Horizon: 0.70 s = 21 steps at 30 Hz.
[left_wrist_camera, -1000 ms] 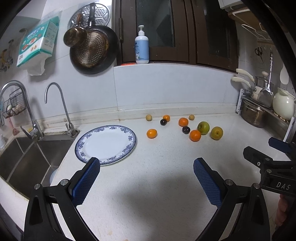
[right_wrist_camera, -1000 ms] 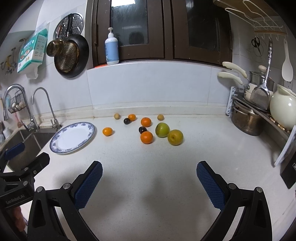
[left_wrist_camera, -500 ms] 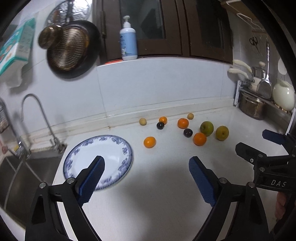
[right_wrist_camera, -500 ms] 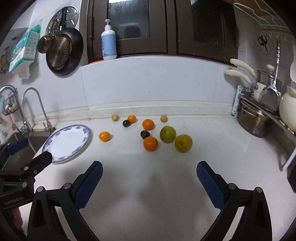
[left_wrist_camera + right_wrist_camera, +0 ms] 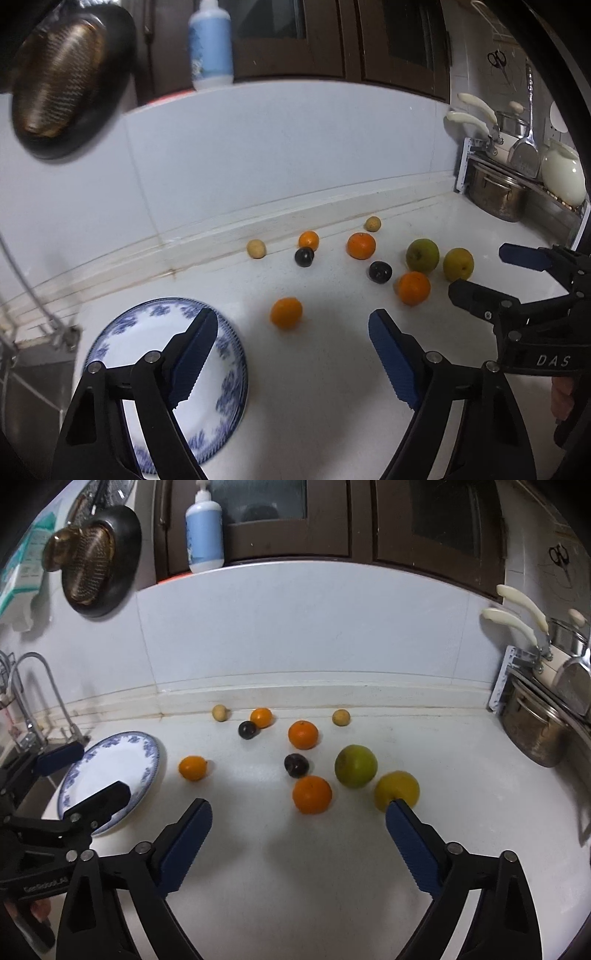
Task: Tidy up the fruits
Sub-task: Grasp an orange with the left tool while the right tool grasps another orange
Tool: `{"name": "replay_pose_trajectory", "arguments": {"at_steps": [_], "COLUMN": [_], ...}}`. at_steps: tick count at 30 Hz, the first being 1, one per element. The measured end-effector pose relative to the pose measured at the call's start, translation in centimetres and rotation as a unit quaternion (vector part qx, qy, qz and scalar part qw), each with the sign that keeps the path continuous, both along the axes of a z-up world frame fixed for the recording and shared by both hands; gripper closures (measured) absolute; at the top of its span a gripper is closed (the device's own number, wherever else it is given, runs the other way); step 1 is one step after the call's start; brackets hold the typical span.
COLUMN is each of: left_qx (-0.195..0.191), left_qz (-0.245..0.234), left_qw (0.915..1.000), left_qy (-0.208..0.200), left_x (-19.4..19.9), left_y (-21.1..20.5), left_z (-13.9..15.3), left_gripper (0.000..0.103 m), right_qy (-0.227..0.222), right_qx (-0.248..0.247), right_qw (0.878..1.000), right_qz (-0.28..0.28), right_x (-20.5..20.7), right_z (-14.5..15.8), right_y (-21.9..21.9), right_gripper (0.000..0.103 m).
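Several fruits lie loose on the white counter: oranges, two dark plums, two small tan fruits, a green apple (image 5: 355, 765) and a yellow-green one (image 5: 397, 791). The nearest small orange (image 5: 286, 312) lies just ahead of my left gripper (image 5: 293, 332), whose jaws are closing with nothing between them. The blue-patterned plate (image 5: 225, 384) sits under its left finger. My right gripper (image 5: 297, 825) is also closing, empty, just short of an orange (image 5: 312, 794). The right gripper (image 5: 491, 277) shows at the right of the left wrist view, the left gripper (image 5: 88, 775) at the left of the right wrist view.
A sink with taps (image 5: 55, 698) lies left of the plate. A steel pot (image 5: 532, 731) and a rack of utensils stand at the right. A soap bottle (image 5: 204, 528) sits on the ledge above the backsplash, and a pan (image 5: 99, 561) hangs on the wall.
Both grippers have moved forward toward the fruits, which now look larger and closer. The left gripper's jaws have narrowed noticeably, and the right's slightly.
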<state>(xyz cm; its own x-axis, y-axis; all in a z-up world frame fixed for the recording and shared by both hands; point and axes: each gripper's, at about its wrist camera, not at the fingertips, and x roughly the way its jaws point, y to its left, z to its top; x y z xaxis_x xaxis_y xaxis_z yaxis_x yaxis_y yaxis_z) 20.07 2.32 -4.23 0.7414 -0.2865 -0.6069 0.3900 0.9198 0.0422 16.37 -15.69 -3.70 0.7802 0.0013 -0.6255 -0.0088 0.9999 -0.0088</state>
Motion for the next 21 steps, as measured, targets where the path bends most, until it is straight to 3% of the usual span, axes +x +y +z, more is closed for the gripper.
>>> {"name": "replay_pose_trajectory", "arguments": {"at_steps": [7,21], "left_qx": [0.02,0.063], "left_qz": [-0.027,-0.071], "left_qw": [0.9987,0.9877], "left_qy": [0.039,0.125], "left_x": [4.4,9.3], "left_y": [-0.9,-3.1], "left_z": [-1.7,-6.0], "left_gripper": [0.029,0.053], "right_qy": [0.029,0.128], "right_qx": [0.003,0.051], "right_qw": [0.999,0.989], "right_qz": [-0.019,-0.046], "right_x": [3.3,8.1], "right_z": [-1.2,-5.3], "right_y": [-0.2,-1.7], "right_gripper": [0.012,0.035]}}
